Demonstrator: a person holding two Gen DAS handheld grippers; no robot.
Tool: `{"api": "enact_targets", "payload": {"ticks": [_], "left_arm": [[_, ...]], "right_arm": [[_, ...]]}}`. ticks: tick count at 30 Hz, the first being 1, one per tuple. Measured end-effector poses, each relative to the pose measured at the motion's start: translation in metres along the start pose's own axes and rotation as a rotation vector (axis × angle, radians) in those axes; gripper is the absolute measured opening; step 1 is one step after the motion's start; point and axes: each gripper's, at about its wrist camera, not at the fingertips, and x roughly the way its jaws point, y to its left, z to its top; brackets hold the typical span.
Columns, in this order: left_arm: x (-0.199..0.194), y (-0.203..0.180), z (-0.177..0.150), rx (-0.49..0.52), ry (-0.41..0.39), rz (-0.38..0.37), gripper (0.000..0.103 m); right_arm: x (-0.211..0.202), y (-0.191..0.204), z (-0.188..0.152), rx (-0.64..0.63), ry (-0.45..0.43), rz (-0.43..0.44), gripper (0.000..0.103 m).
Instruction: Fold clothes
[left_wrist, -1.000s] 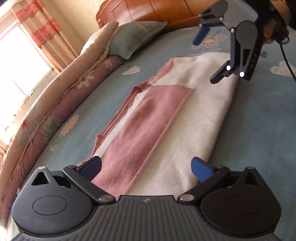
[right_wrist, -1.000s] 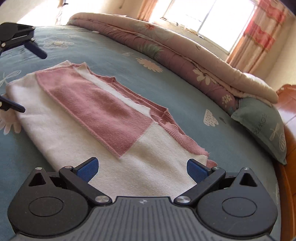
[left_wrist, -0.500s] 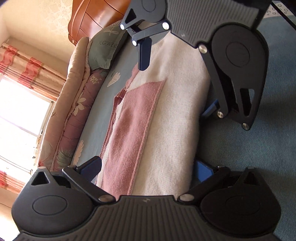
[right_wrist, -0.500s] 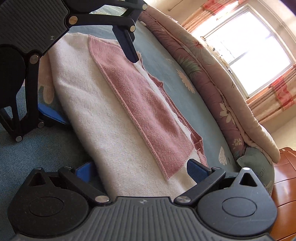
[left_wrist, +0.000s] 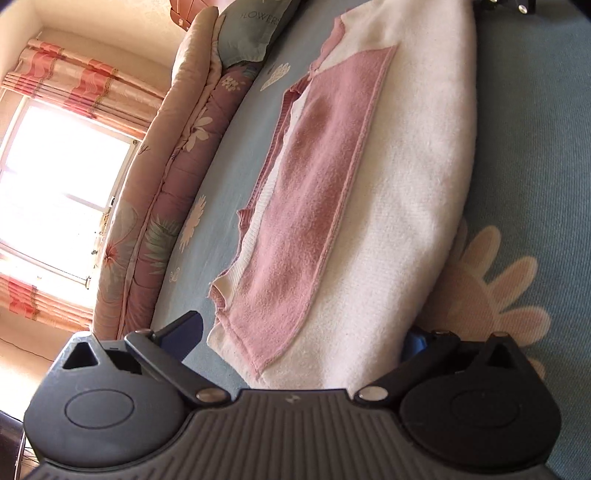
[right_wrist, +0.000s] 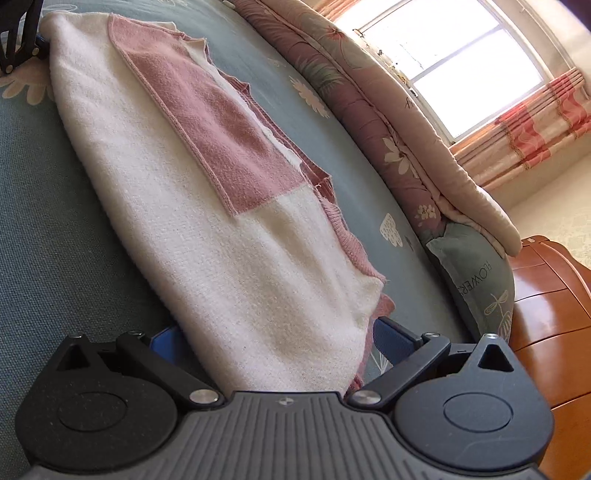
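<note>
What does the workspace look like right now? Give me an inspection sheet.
Surface: blue floral bedsheet, bare around the garment.
Job's things: cream and pink sweater, folded into a long strip, lying flat.
Clutter: nothing seen on the sheet.
Grippers: left gripper and right gripper at opposite ends of the strip, jaws open, straddling the fabric, one finger of each tucked beneath its edge.
Cables: nothing seen.
Surroundings: rolled quilt, green pillow, wooden headboard, window with curtains.

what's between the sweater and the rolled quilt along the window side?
Only bare blue floral bedsheet separates the pink-and-cream sweater from the rolled quilt. The right wrist view shows the same clear strip.
</note>
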Motion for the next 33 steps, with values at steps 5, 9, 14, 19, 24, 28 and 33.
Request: {"api": "enact_targets", "payload": {"ticks": [5,9,14,19,24,28,33], "left_arm": [[0.009,-0.009,0.041,0.010,-0.055,-0.018,0.102],[0.015,-0.010,0.044,0.045,-0.063,-0.007,0.103],[0.018,-0.001,0.015,0.060,-0.020,0.027,0.103],[0.022,-0.006,0.019,0.091,-0.002,0.043,0.103],[0.022,-0.018,0.027,0.150,-0.001,0.091,0.095],[0.018,-0.022,0.020,0.144,-0.023,0.022,0.058],[0.020,-0.019,0.018,0.211,0.007,-0.002,0.064]], "right_arm": [[0.007,0.022,0.027,-0.076,-0.049,-0.047,0.103],[0.013,0.024,0.034,-0.099,-0.061,-0.055,0.103],[0.013,0.007,0.005,-0.134,-0.030,-0.101,0.103],[0.021,0.005,0.008,-0.150,-0.004,-0.101,0.103],[0.026,0.019,0.022,-0.241,0.011,-0.138,0.103],[0.025,0.015,0.019,-0.210,0.006,-0.132,0.103],[0.023,0.014,0.015,-0.184,-0.003,-0.133,0.103]]}}
